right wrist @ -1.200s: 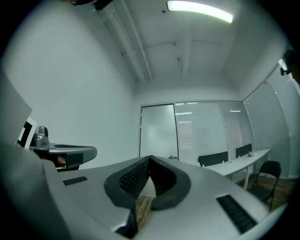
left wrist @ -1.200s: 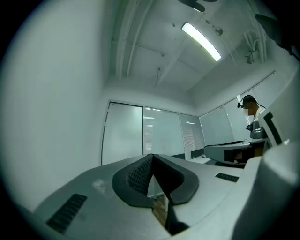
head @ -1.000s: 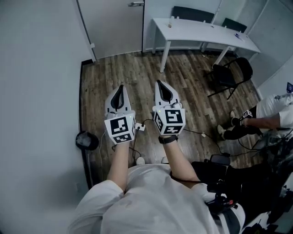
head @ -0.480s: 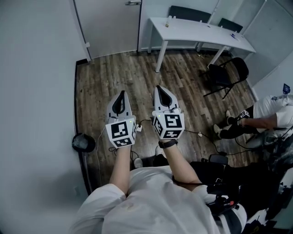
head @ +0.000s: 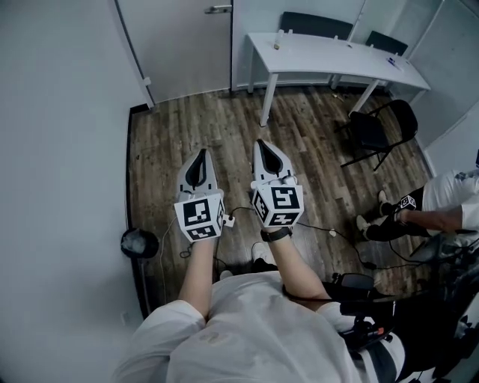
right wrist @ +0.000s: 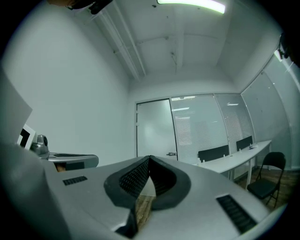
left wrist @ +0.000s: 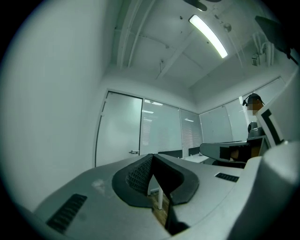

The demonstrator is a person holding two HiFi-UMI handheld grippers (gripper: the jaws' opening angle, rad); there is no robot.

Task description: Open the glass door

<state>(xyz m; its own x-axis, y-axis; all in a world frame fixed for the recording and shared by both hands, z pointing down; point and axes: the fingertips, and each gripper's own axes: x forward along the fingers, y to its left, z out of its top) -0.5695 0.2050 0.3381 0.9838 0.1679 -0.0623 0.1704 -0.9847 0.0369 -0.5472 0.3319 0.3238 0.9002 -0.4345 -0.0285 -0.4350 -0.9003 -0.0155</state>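
Fingers of the left gripper (head: 199, 155) and right gripper (head: 262, 146) are pressed together, empty, pointing level toward the tall frosted glass door (head: 179, 45), well apart across the room. Arriving closed, they could skid off its small metal lever handle (head: 219, 9) instead of gripping it.

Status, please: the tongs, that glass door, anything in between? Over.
Left tongs and right tongs both shut, empty. Frosted glass door with metal lever handle closed, some way ahead, untouched. Brown wood plank floor between; long white table off right.
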